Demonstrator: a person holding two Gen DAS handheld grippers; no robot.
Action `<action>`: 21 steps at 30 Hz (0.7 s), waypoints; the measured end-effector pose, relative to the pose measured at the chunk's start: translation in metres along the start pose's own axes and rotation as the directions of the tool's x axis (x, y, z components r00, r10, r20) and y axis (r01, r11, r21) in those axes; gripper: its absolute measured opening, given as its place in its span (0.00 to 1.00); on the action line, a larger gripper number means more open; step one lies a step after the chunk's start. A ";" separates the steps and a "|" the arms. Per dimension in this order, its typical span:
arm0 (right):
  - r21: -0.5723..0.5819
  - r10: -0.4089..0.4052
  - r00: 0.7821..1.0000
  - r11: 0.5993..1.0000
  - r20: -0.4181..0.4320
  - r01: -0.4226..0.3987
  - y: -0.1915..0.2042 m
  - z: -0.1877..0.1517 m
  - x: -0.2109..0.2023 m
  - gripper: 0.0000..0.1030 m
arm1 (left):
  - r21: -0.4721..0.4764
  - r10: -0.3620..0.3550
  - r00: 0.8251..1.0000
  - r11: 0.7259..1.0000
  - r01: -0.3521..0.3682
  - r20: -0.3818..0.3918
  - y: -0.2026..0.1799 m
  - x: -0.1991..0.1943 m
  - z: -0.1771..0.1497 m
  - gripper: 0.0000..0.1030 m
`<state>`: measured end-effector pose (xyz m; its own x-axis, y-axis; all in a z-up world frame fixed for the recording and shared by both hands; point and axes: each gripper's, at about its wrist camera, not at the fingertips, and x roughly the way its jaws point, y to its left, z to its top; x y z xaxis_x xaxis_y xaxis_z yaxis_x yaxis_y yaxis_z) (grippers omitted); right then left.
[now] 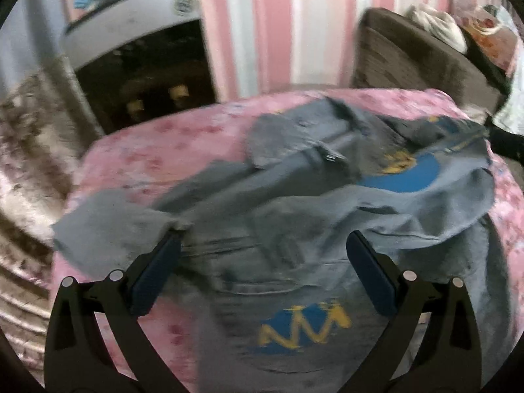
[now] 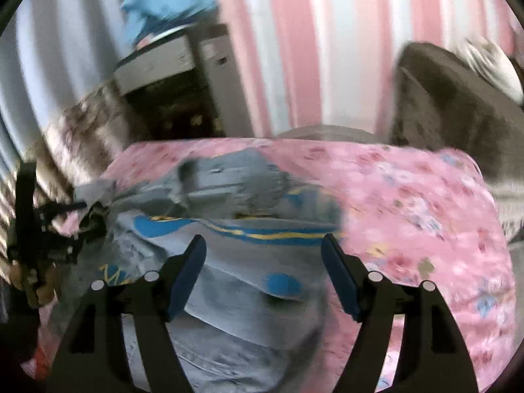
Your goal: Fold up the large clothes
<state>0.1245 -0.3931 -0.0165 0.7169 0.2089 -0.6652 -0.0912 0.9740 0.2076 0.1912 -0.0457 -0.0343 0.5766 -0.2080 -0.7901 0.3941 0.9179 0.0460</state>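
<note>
A grey denim garment (image 1: 294, 216) with blue and yellow patches lies crumpled on a pink floral sheet (image 1: 157, 150). My left gripper (image 1: 263, 239) is open just above it, the jaws wide apart with nothing between them. The garment also shows in the right wrist view (image 2: 229, 294), where a blue band with a yellow line crosses it. My right gripper (image 2: 263, 240) is open over the garment's right edge and holds nothing. The left gripper (image 2: 42, 226) shows at the far left of the right wrist view. Both views are blurred.
The pink sheet (image 2: 409, 216) covers a raised surface. A brown sofa (image 1: 419, 62) stands at the back right. A grey cabinet (image 2: 183, 75) with blue cloth on top stands at the back left, before a pink and white striped curtain (image 1: 278, 26).
</note>
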 end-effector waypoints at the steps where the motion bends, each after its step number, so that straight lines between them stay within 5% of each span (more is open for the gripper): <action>1: 0.034 0.009 1.000 0.999 0.001 -0.009 -0.011 -0.002 -0.001 0.71 | 0.012 -0.025 1.000 1.000 0.025 -0.009 -0.005 0.002 0.000 0.97; 6: 0.136 0.020 1.000 0.991 -0.022 -0.017 -0.044 -0.015 0.016 0.71 | 0.079 -0.055 0.996 0.995 0.061 -0.074 -0.035 0.030 0.003 0.96; 10: 0.191 0.069 0.997 0.980 -0.038 -0.061 -0.050 -0.023 0.040 0.71 | 0.050 -0.061 0.990 0.996 0.068 -0.124 -0.039 0.055 0.010 0.44; 12: 0.195 0.086 0.996 0.978 -0.025 -0.079 -0.050 -0.022 0.046 0.69 | 0.025 -0.060 0.993 0.998 0.063 -0.105 -0.035 0.057 0.015 0.30; 13: 0.191 0.094 0.995 0.978 -0.014 -0.090 -0.049 -0.020 0.050 0.49 | 0.015 -0.064 0.993 0.998 0.066 -0.096 -0.032 0.056 0.017 0.24; 15: 0.190 0.124 0.992 0.974 0.000 -0.122 -0.045 -0.014 0.057 0.27 | -0.013 -0.073 0.995 0.997 0.072 -0.061 -0.024 0.046 0.021 0.19; 19: 0.094 0.132 0.991 0.987 0.030 -0.134 -0.012 0.009 0.056 0.22 | -0.005 0.021 0.997 1.000 -0.020 0.080 -0.005 -0.003 0.024 0.19; 21: 0.046 0.132 0.991 0.990 0.019 -0.132 0.009 0.025 0.060 0.22 | 0.008 0.072 0.994 0.997 -0.073 0.087 0.004 -0.012 0.022 0.19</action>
<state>0.1835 -0.3739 -0.0366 0.7116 0.3335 -0.6184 -0.1537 0.9327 0.3262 0.2014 -0.0471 -0.0113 0.6633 -0.1701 -0.7288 0.3568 0.9279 0.1081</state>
